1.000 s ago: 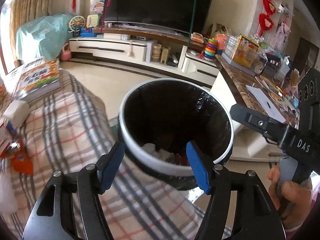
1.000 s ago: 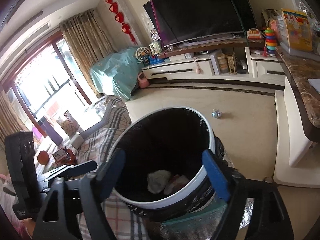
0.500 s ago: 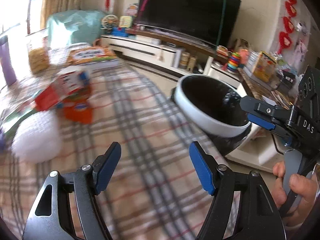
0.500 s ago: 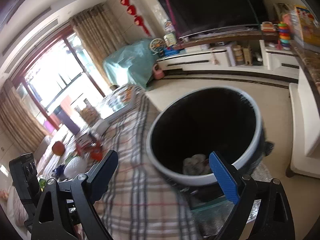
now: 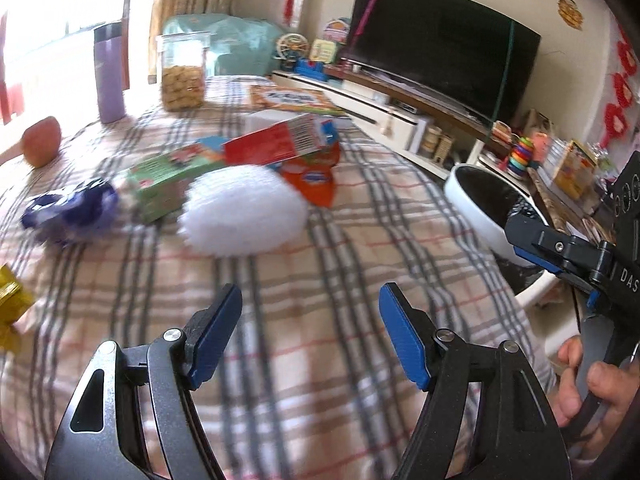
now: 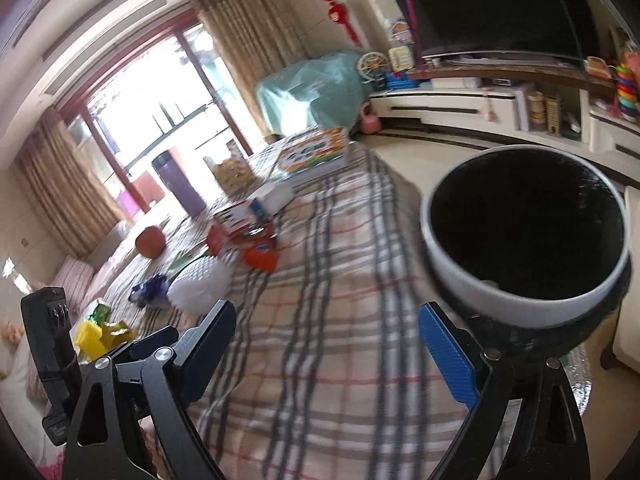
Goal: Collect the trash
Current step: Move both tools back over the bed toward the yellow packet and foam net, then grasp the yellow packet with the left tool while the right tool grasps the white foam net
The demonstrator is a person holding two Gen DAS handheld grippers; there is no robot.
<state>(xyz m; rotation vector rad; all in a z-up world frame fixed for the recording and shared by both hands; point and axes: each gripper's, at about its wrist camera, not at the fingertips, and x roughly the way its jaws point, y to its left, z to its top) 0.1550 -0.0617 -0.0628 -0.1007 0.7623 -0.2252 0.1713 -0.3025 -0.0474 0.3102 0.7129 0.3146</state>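
Scattered over the plaid cloth [image 5: 328, 280] lies the trash: a white foam net [image 5: 244, 210], fluffy and rounded, nearest the left gripper [image 5: 310, 320]; just behind it a red carton [image 5: 276, 144] on its side with a barcode showing, a green box [image 5: 168, 180] to its left, and an orange wrapper [image 5: 316, 180] touching the net's far right edge. Further left sits a crumpled purple wrapper [image 5: 68, 210], and a yellow scrap [image 5: 8, 300] shows at the frame's left border. All are somewhat blurred.

Both grippers are empty. The left one's jaws stand apart, having just been opening, with only cloth between them; the right gripper [image 6: 326, 344] is spread wide above bare cloth too.

The bin [image 6: 524, 240], white-rimmed with a black liner, stands off the cloth's right edge, close to the right gripper's blue pad. Between the grippers and the trash the cloth is free, an open strip running toward the net. A jar [image 5: 182, 72], a purple flask [image 5: 108, 76] and an apple [image 5: 40, 146] stand at the far side, well behind the trash. The cloth falls away at the right toward the floor [image 6: 404, 168].
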